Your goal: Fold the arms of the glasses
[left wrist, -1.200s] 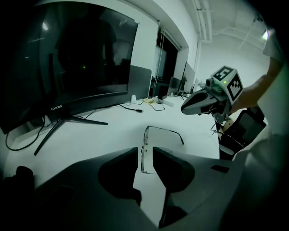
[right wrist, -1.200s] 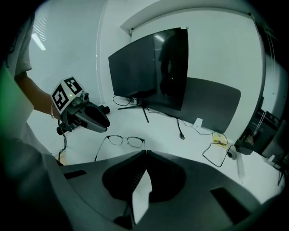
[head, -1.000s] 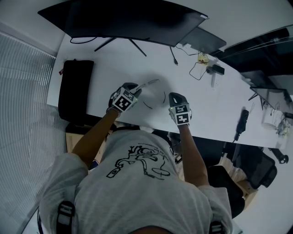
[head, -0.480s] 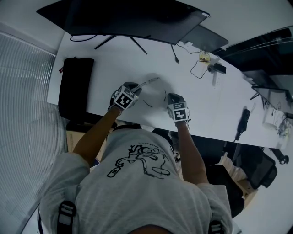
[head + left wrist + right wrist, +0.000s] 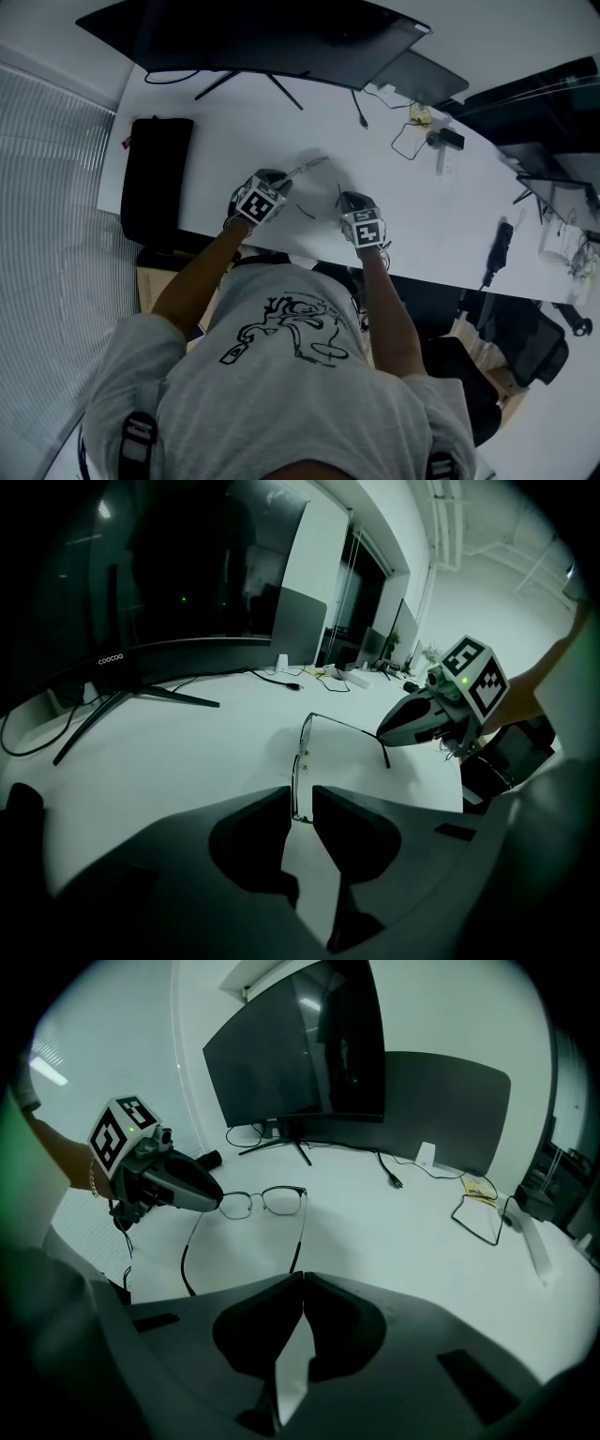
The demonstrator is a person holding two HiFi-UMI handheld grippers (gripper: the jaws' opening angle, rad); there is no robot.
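Progress: nothing folded yet. The glasses [image 5: 267, 1201] are over the white surface [image 5: 244, 131] near its front edge, between the two tools, lenses roughly upright and both arms swung fully open toward the person. The left tool [image 5: 300, 803] is pinching the frame at one outer corner by the hinge, jaws nearly together with the thin rim between them. It looks like the anchor hold. The right tool [image 5: 302, 1283] is pressed together with nothing in it. Its tip sits right at the ear end of the far arm [image 5: 298, 1237], but actual contact is too close to call. My read: set up to push that arm in against the lenses. Left to do: fold that arm, then the other arm [image 5: 187, 1251] beside the left tool.
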